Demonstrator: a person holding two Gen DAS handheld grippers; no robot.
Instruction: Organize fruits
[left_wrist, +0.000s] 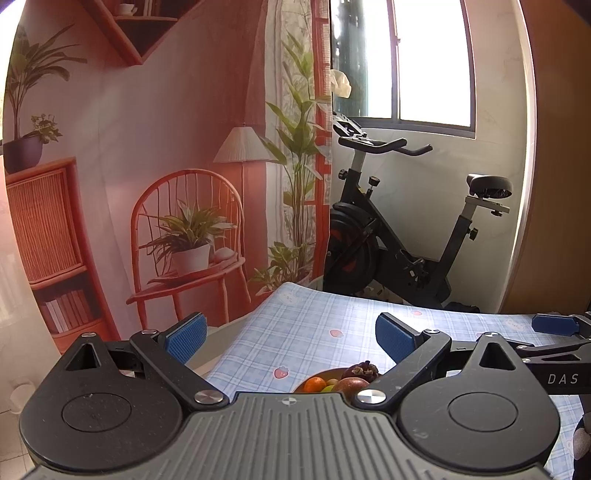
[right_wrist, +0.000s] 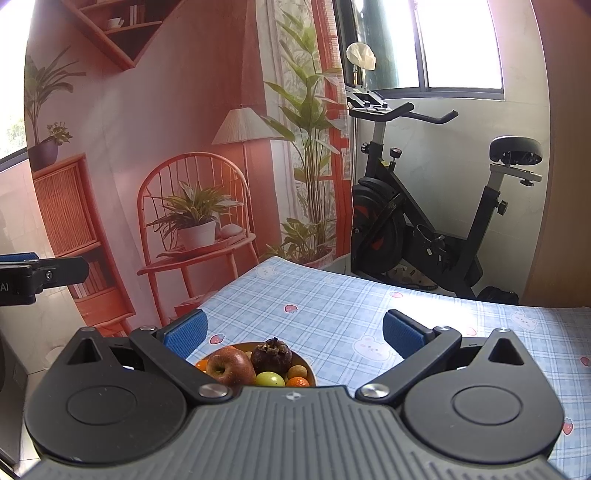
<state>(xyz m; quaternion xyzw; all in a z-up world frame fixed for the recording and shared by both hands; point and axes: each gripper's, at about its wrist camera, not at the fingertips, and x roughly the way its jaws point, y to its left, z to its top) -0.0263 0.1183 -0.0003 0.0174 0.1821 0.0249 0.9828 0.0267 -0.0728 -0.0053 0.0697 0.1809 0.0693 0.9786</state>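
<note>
A shallow orange-brown round bowl (right_wrist: 308, 371) is seen on a table covered with a light blue plaid cloth (right_wrist: 332, 314) printed with strawberries and bears. In the bowl are piled a red apple (right_wrist: 229, 365), a dark purple mangosteen with a dried brown calyx (right_wrist: 271, 356), a yellow-green round fruit (right_wrist: 270, 379) and small orange citrus fruits (right_wrist: 297, 382). The right gripper (right_wrist: 293, 334) is held above the near side of the bowl, its blue-padded jaws spread wide and nothing between them. The left gripper (left_wrist: 290, 338) is held likewise just beside it, jaws spread and empty, with the bowl (left_wrist: 301, 386) showing low between its fingers. Behind the table a black exercise bike (right_wrist: 424, 206) is seen below a window (right_wrist: 461, 44), next to a printed backdrop of orange furniture and plants (right_wrist: 166, 147).
</note>
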